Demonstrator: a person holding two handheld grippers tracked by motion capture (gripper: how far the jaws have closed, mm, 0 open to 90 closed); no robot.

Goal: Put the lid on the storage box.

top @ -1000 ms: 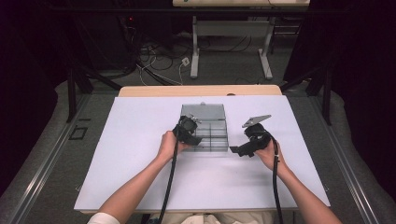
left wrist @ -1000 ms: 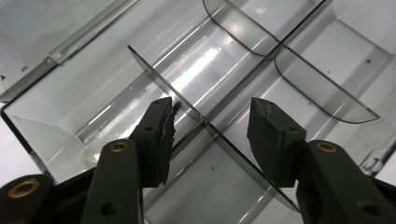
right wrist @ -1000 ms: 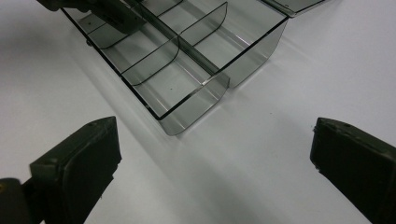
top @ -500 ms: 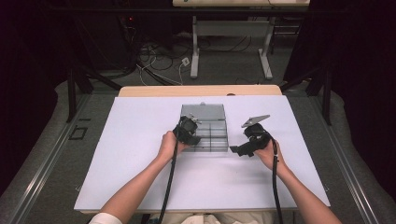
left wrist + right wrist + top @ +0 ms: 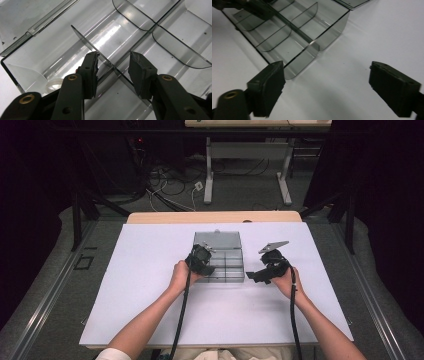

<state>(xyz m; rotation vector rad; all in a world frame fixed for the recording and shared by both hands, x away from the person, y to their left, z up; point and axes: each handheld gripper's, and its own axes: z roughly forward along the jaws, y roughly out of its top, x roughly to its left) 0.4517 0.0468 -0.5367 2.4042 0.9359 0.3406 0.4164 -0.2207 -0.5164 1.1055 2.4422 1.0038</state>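
Observation:
A smoky clear compartment box (image 5: 235, 279) lies in the middle of the white table, its lid (image 5: 217, 239) folded back on the far side. My left gripper (image 5: 204, 261) reaches into the box from its left. Its jaws (image 5: 112, 62) straddle a thin inner divider (image 5: 82, 36); they have just been closing, and a gap remains on both sides. My right gripper (image 5: 253, 276) sits just right of the box. Its jaws (image 5: 327, 68) stand wide over bare table near the box's rounded corner (image 5: 298, 68); they have just been closing a little, with nothing between them.
A small white ring (image 5: 53, 85) lies in the box's corner compartment, close to my left jaw. Curved dividers (image 5: 175, 47) split the other compartments. The white table (image 5: 150, 270) extends on both sides. Table legs and cables stand on the floor beyond the far edge.

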